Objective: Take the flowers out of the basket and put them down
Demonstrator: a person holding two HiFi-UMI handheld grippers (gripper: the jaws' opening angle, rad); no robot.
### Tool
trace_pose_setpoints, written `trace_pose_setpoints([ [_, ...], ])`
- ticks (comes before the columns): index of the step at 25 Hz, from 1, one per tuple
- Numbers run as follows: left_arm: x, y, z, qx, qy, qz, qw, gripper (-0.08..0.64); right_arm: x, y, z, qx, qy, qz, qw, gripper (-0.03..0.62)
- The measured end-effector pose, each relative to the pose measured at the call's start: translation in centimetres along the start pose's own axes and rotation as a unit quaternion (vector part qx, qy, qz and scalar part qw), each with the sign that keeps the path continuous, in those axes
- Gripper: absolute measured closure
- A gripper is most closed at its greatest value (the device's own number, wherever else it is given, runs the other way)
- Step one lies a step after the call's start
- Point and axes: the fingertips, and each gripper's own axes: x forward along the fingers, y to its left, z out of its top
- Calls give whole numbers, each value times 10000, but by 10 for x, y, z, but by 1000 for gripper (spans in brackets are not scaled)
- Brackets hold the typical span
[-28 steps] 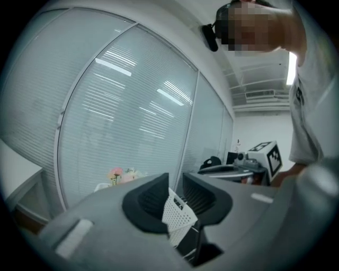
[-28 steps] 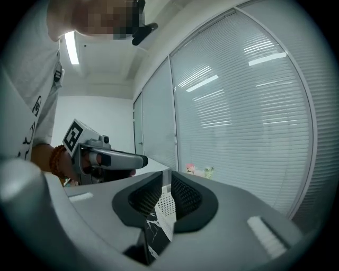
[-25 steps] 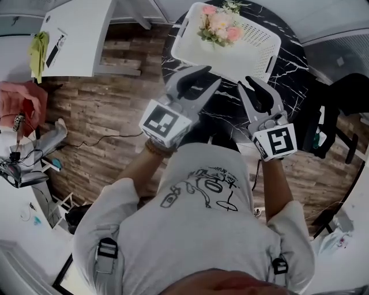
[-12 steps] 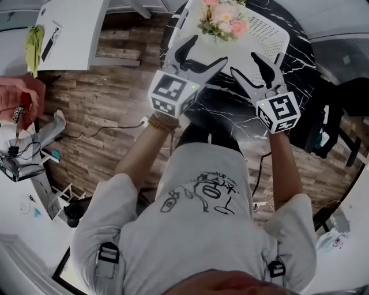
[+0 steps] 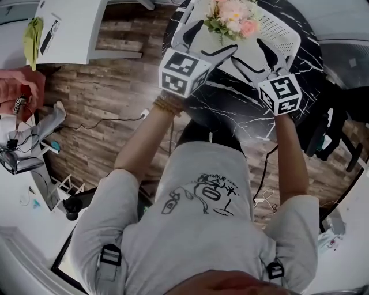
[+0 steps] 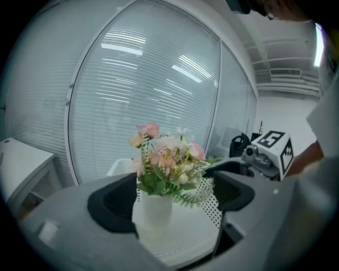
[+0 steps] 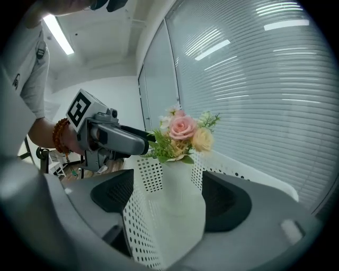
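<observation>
Flowers point(image 5: 233, 14) stand in white basket point(image 5: 277, 29) on black marble surface point(image 5: 230, 98). Left claw point(image 5: 214, 36) and right claw point(image 5: 248, 50) are wide open and empty, jaws just been opening, near basket's front wall. Only gripper views show the flowers' white vase point(image 6: 152, 211); only head view shows the surface.
</observation>
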Motion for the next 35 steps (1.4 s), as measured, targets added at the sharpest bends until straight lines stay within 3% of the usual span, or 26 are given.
trace_pose_setpoints([
  [12, 31, 20, 1, -4, 100, -60, 9999, 100, 54, -29, -3, -111, 97, 180, 9997, 147],
  [27, 37, 31, 4, -119, -56, -213, 9997, 100, 121, -33, -35, -113, 100, 350, 9993, 132],
  [35, 40, 37, 6, -195, -123, -254, 9994, 100, 148, -32, -48, -348, 221, 704, 9967, 114],
])
